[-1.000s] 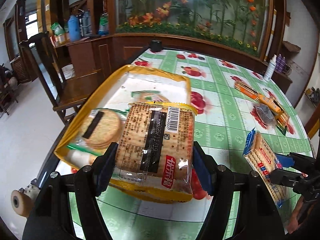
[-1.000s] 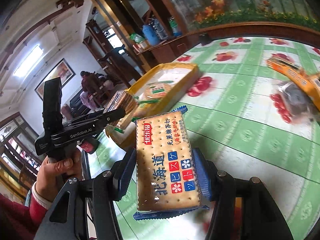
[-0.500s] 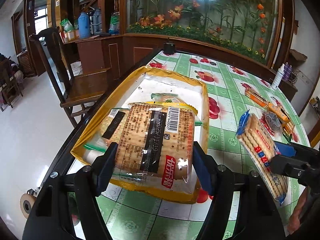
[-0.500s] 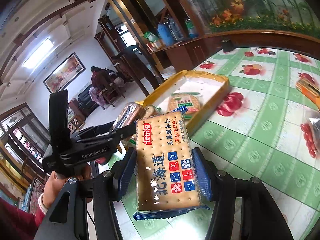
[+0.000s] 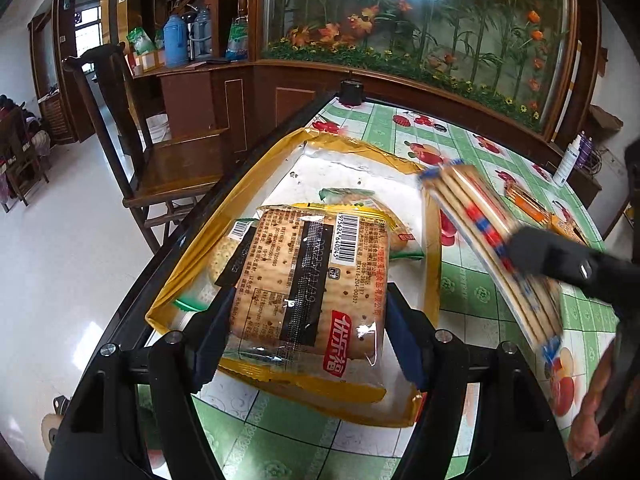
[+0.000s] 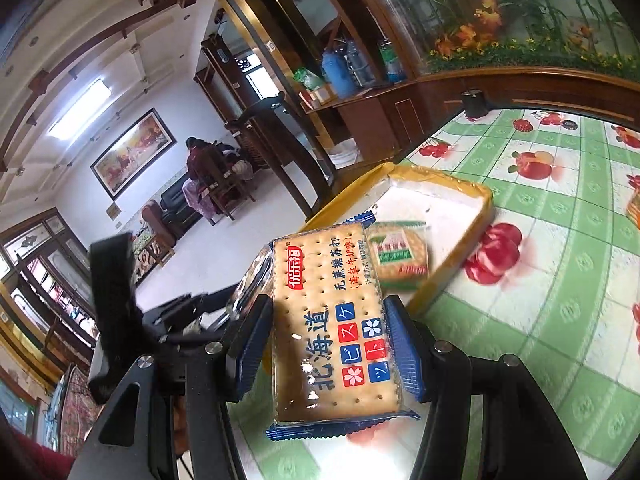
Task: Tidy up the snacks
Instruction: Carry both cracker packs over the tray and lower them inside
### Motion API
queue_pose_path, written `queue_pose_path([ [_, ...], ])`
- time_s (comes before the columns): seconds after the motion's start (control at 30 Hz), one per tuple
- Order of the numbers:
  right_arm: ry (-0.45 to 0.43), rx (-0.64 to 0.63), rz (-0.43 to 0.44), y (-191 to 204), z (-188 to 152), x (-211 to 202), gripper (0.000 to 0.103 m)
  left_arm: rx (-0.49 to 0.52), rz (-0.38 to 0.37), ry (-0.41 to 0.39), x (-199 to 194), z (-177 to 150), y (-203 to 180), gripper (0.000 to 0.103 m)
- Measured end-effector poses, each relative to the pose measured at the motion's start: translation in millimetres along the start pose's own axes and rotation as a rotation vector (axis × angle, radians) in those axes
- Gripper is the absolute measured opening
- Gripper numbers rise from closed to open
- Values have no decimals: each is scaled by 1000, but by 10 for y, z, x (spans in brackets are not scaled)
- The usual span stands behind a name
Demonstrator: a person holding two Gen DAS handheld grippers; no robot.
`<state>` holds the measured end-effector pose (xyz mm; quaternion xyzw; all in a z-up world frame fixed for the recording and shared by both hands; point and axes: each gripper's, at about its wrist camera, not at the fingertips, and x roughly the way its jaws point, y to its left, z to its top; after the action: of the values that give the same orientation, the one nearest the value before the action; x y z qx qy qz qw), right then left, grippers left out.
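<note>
Both grippers clamp cracker packs, my left gripper (image 5: 308, 320) a clear-wrapped yellow-trimmed pack (image 5: 308, 276), my right gripper (image 6: 324, 344) a blue-edged pack (image 6: 334, 328); the shallow yellow tray (image 5: 188, 264) at twelve o'clock holds green-wrapped round biscuits (image 6: 398, 258) (more snacks wait, I judge).

right gripper (image 6: 326, 344) is clamping blue-edged cracker pack (image 6: 334, 328) upright | pack is hanging just short of yellow tray (image 6: 452, 264), near its closest edge | round cracker packet (image 6: 398, 258) is lying inside tray | left gripper (image 6: 192, 312) is showing left of pack
</note>
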<state>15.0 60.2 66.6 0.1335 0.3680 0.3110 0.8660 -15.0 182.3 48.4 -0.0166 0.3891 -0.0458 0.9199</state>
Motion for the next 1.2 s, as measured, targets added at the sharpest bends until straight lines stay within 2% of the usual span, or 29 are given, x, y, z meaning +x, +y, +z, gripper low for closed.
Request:
queue_pose_path([
  [0.3,-17,85,-2,-222,358,355,58,11,4,6,99,88,-46,72],
  [0.5,-15,118,-10,-308,477,555,58,0,16,15,174,128,1,72],
  [1.2,16,140,-52,-446,486,895,58,2,50,55,384,187,-5,72],
])
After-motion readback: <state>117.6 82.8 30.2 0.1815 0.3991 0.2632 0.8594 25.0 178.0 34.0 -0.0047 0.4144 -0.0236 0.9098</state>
